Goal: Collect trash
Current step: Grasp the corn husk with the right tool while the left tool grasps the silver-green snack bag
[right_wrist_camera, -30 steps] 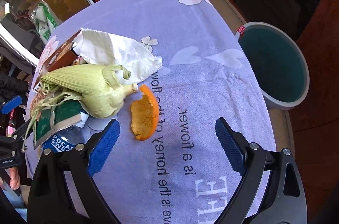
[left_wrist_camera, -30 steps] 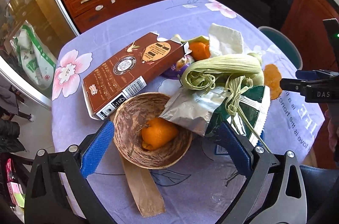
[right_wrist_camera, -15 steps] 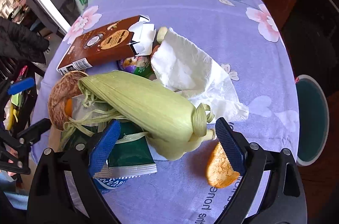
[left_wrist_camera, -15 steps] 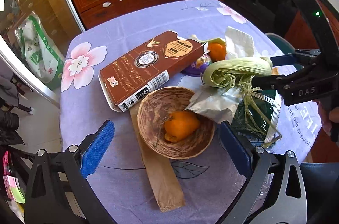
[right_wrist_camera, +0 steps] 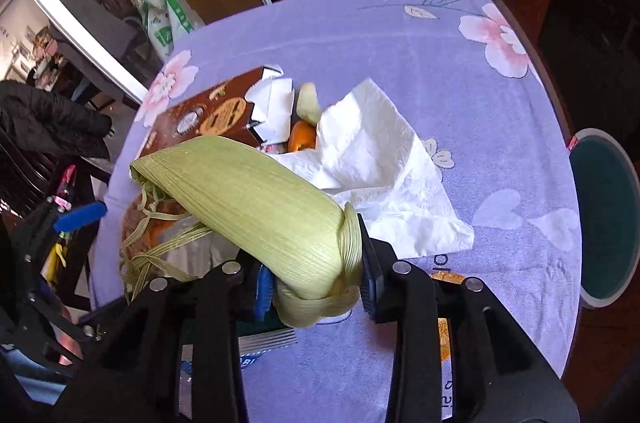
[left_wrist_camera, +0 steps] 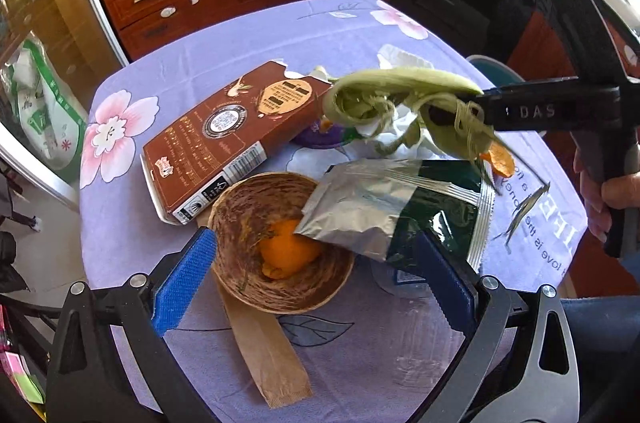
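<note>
We see the right gripper closing its jaws on the stem end of one corn husk, blue pads pressing both sides; the husk juts away from the fingers toward the far left, lifted clear of the purple tablecloth. The left gripper hangs wide open and holds nothing, its pads flanking one coconut shell bowl with one orange peel inside. Just right of the bowl lies one foil snack bag, far left of it one brown carton. One white napkin lies beyond the husk. One teal bin stands right of the table.
</note>
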Demonstrator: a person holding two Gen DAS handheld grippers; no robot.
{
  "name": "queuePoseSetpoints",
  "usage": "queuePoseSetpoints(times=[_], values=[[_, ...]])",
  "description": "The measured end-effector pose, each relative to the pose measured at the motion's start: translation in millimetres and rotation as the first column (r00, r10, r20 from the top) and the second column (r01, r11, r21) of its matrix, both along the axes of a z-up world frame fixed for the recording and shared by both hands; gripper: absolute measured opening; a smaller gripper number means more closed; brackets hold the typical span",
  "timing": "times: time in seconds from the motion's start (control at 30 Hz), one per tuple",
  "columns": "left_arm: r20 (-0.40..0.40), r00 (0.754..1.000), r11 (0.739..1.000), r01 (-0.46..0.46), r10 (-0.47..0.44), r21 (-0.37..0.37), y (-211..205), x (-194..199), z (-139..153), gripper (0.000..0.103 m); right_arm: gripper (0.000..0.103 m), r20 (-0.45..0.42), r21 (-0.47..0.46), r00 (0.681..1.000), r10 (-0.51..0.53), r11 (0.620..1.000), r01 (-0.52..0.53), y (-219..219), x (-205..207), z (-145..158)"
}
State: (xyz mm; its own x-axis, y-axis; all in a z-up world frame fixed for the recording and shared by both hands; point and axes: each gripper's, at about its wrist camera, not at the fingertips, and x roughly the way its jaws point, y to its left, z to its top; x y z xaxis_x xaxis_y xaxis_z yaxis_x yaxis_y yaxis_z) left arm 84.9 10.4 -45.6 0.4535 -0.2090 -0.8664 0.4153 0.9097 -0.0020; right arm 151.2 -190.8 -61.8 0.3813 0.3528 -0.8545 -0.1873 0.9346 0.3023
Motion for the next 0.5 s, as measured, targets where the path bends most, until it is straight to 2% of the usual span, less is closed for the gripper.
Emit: queuePoseSetpoints(times=[0.1,0.27,0.43,0.5], values=[[-0.003,1.000,1.000,0.020,-0.020,-0.013,-9.2,-1.7,3.3,0.099,0.032,0.032,0.037,0.999,-0.036,0.999,0.035,-10.7,-3.6,17.2],[-0.038,0.997,0.997,0.060,-0.062,-0.058,-27.4,-9.3,5.6,0.099,0.033,0.068,0.036,0.994,-0.081,0.996,0.079,-28.8,-13.1,31.1],[-0.061,0.990,0.991,0.126,-0.128,-0.043,-54.4,-22.7,-0.8,0.099,0.033,0.076,0.052,0.990,-0.120,0.992,0.116,-47.5,-26.6,33.2],[-0.054,0.990,0.991,0.130,-0.131,-0.014,-61.0,-24.1,-6.1,0.099,0.033,0.072,0.062,0.989,-0.130,0.990,0.126,-52.2,-32.4,30.8]])
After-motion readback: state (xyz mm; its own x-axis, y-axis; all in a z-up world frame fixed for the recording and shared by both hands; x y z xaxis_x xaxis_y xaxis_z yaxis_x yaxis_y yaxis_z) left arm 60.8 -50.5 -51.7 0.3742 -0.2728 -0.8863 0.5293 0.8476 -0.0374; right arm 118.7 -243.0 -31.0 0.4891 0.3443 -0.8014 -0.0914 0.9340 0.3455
